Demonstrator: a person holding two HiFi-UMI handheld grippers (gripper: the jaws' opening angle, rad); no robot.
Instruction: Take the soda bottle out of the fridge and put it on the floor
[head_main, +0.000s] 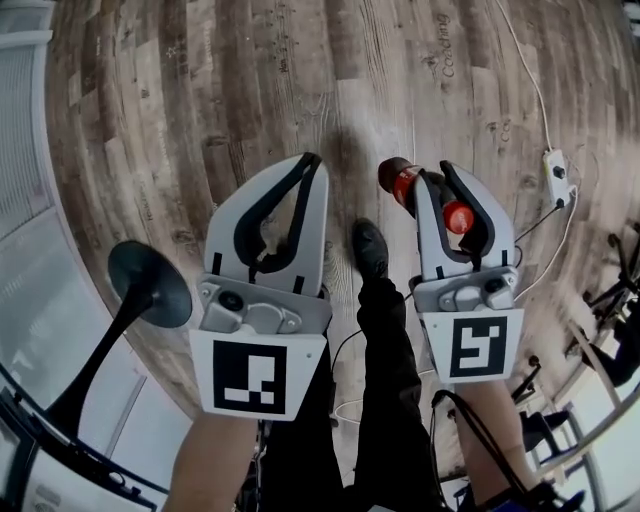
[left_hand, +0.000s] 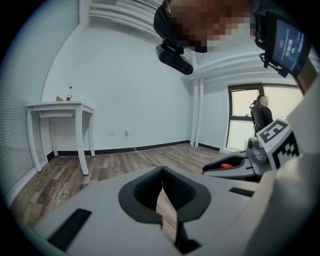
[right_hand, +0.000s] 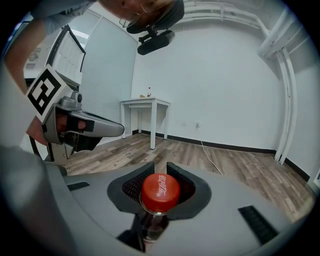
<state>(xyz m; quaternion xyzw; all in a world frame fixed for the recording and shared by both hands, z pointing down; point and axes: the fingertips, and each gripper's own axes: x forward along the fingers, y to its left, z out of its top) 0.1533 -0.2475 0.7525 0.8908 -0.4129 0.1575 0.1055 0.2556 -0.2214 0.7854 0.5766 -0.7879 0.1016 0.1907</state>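
At the far left of the head view, a black trumpet-shaped stand (head_main: 148, 284) is resting on the grey-brown wood-plank floor (head_main: 250, 80). Just to its right, the white left gripper with black jaw pads (head_main: 311, 160) is pointing forward and somewhat downward. In the left gripper view (left_hand: 161, 171), its jaws are meeting at the tips with nothing between them, so this claw is clenched on empty air. Beyond it in that view, a white four-legged table (left_hand: 60, 107) is standing against the wall, carrying a small red-capped bottle (left_hand: 69, 93).

Between the two grippers, the person's black shoe (head_main: 370, 246) is standing on the planks.

Further right, the white right gripper (head_main: 443, 176) is grasping the clear plastic soda bottle with the red cap and red label (head_main: 400, 182). In the right gripper view (right_hand: 160, 168), the black pads are closing around the bottle's (right_hand: 159, 193) neck just under the cap, and the clear body is hanging down below the jaws. In the head view the bottle is lying over the floor ahead of the shoe. Whether its base is touching the planks cannot be told.

At the far right, a white power strip (head_main: 556, 170) is lying on the floor with a thin white cable (head_main: 520, 65) running away from it.
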